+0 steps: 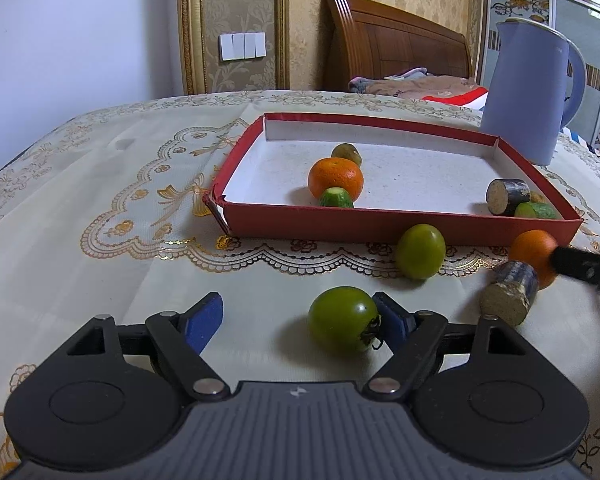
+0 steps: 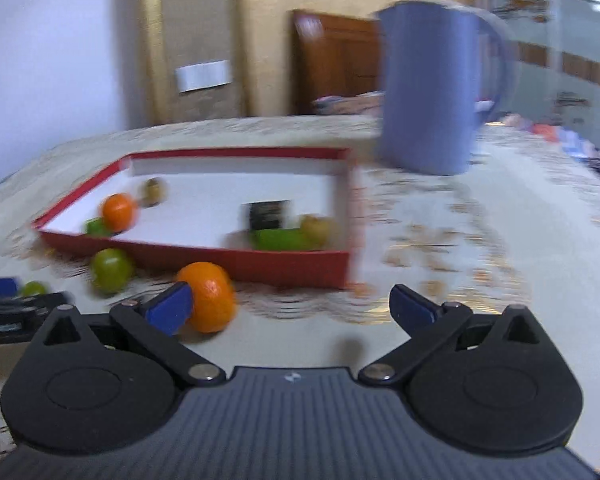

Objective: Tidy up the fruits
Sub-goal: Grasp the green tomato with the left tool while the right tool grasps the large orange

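A red box (image 1: pixel 400 229) with a white inside holds an orange (image 1: pixel 335 178), cucumber pieces, a small brownish fruit and a dark sugarcane piece (image 1: pixel 506 196). On the cloth in front lie two green tomatoes (image 1: pixel 344 318) (image 1: pixel 420 251), an orange (image 1: pixel 534 254) and a sugarcane piece (image 1: pixel 508 298). My left gripper (image 1: pixel 300 318) is open, with the near green tomato between its fingers against the right pad. My right gripper (image 2: pixel 292 308) is open; the loose orange (image 2: pixel 210 296) sits by its left finger. The right wrist view is blurred.
A lilac jug (image 1: pixel 532 92) stands behind the box at the right, also in the right wrist view (image 2: pixel 432 88). The table carries a cream cloth with gold lace pattern (image 1: pixel 100 208). A wooden headboard and bedding lie beyond the table.
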